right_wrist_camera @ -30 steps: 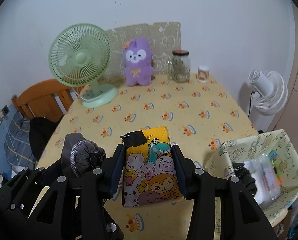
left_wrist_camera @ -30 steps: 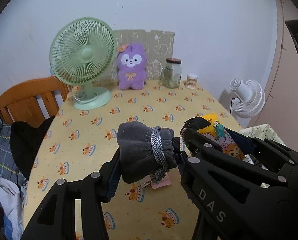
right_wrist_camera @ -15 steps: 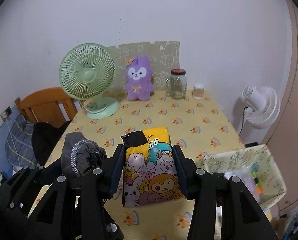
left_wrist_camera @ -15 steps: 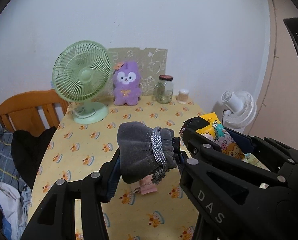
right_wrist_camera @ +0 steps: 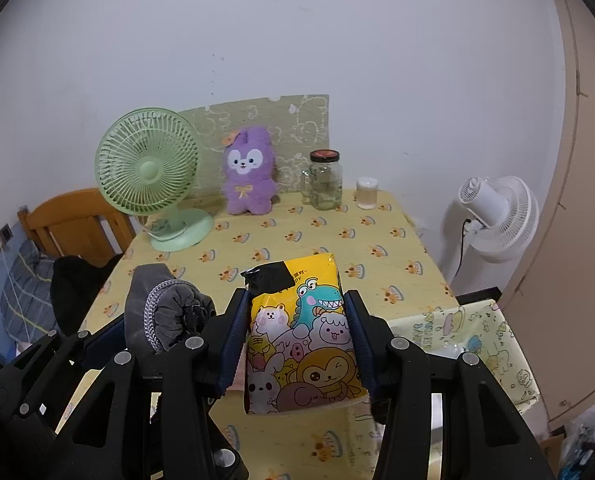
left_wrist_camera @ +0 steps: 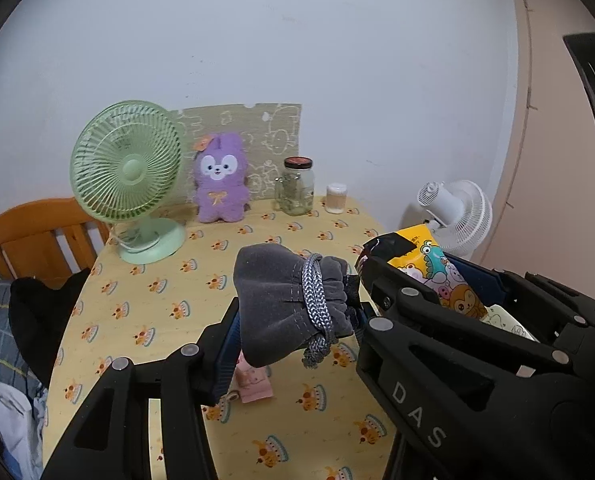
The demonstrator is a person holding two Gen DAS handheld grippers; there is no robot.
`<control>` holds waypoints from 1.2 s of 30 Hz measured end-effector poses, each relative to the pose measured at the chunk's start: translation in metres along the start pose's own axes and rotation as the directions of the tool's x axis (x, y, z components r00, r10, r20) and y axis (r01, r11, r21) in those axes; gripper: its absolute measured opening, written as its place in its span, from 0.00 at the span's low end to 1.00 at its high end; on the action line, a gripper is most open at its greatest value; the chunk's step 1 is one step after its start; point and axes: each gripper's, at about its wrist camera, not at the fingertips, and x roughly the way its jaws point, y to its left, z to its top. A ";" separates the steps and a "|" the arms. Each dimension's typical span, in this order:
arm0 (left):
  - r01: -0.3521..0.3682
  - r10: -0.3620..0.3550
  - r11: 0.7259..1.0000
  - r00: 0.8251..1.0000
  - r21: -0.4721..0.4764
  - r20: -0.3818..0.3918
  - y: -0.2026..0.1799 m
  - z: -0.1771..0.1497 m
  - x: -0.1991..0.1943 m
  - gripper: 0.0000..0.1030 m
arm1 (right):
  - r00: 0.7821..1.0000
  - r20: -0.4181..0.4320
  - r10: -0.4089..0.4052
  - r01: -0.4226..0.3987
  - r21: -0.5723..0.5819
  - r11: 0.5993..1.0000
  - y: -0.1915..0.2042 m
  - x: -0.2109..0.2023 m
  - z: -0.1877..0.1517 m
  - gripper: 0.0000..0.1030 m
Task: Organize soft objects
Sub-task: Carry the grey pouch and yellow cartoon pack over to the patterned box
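My left gripper [left_wrist_camera: 297, 312] is shut on a grey drawstring pouch [left_wrist_camera: 281, 304] tied with a braided grey cord, held in the air over the yellow tablecloth [left_wrist_camera: 169, 292]. My right gripper [right_wrist_camera: 297, 336] is shut on a yellow tissue pack [right_wrist_camera: 301, 340] printed with cartoon animals, also lifted off the table. The two grippers hang side by side: the pouch [right_wrist_camera: 165, 316] shows at the left of the right wrist view, the tissue pack [left_wrist_camera: 433, 268] at the right of the left wrist view. A small pink item [left_wrist_camera: 253, 384] lies on the cloth below the pouch.
At the table's far edge stand a green fan [right_wrist_camera: 153, 176], a purple plush [right_wrist_camera: 249, 176], a glass jar [right_wrist_camera: 325, 180] and a small cup [right_wrist_camera: 367, 193]. A patterned fabric bin [right_wrist_camera: 469, 344] sits off the table's right side, near a white fan [right_wrist_camera: 497, 216]. A wooden chair [right_wrist_camera: 73, 220] stands left.
Both grippers have risen and drawn back from the table with their loads; the table and far objects look smaller and lower. The pink item has come into view under the pouch.
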 end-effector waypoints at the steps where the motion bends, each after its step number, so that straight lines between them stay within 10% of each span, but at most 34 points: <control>1: 0.002 -0.002 1.000 1.000 0.002 0.000 -0.003 0.000 0.001 0.54 | 1.000 0.000 -0.003 0.003 -0.001 1.000 -0.003 0.000 0.000 0.50; 36: 0.108 -0.099 0.989 0.991 0.102 -0.092 -0.116 -0.006 0.058 0.56 | 0.992 -0.055 -0.115 0.121 0.118 0.986 -0.126 0.017 -0.025 0.50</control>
